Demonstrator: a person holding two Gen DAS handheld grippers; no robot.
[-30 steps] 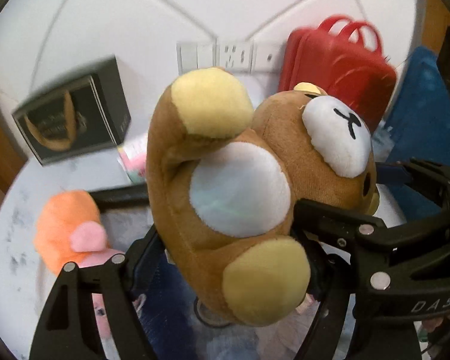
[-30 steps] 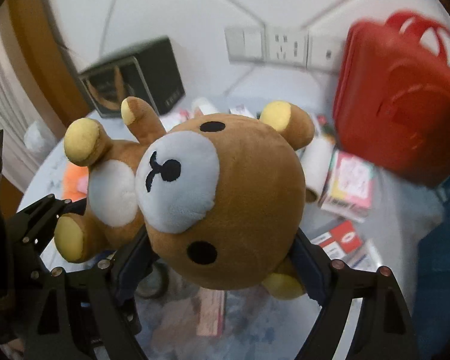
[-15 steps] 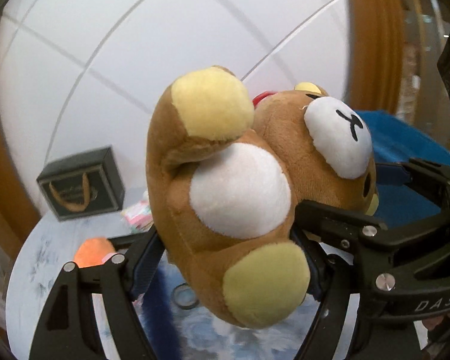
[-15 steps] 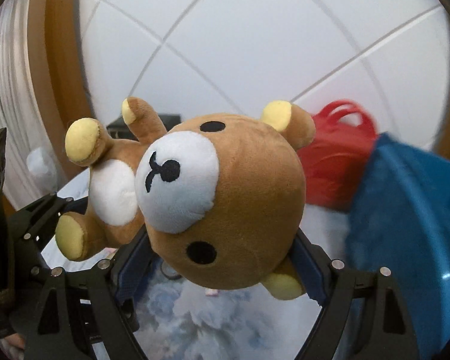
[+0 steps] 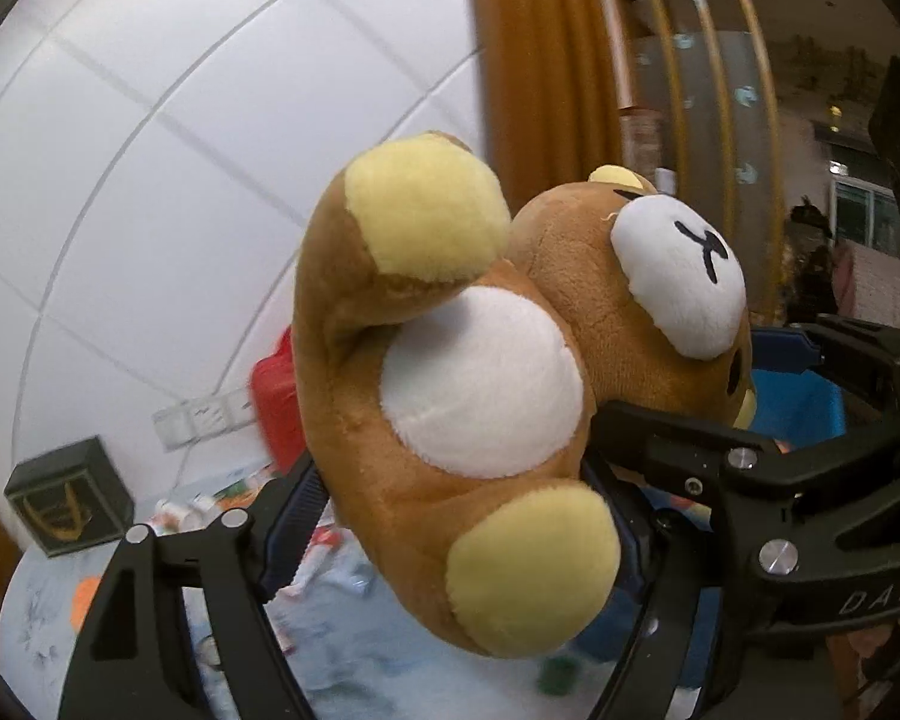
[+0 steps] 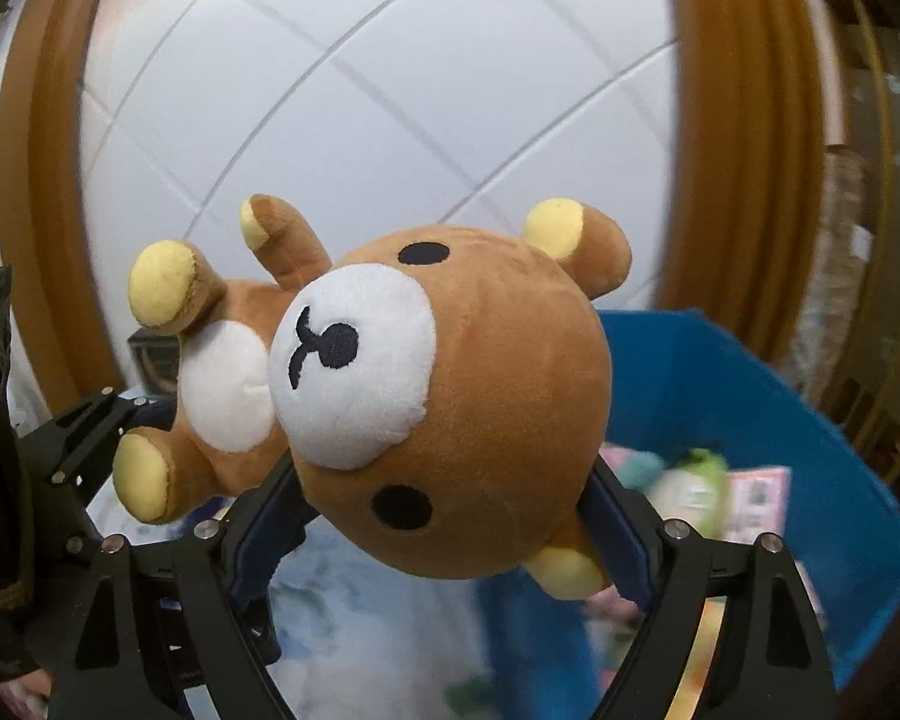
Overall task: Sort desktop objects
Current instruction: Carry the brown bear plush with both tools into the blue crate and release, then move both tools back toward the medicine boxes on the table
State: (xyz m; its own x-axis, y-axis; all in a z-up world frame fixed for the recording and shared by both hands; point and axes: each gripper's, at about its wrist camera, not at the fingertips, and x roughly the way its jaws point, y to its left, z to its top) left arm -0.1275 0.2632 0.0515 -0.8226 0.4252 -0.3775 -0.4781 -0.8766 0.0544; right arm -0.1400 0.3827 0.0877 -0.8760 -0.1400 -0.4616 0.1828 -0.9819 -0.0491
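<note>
Both tongs clamp bear (image 6: 468,408) beside bin (image 6: 750,396).

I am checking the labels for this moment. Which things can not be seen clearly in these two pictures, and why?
- Right wrist view: the contents of the blue bin are blurred, and the plush bear covers part of them.
- Left wrist view: the small items on the table are smeared by motion.
- Left wrist view: the bear hides most of the red bag.
- Both views: the bear's body covers the pads' contact faces.

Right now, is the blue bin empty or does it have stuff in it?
It has stuff in it. In the right wrist view, the blue bin holds a green plush toy and a pink packet, blurry behind the teddy bear.
</note>
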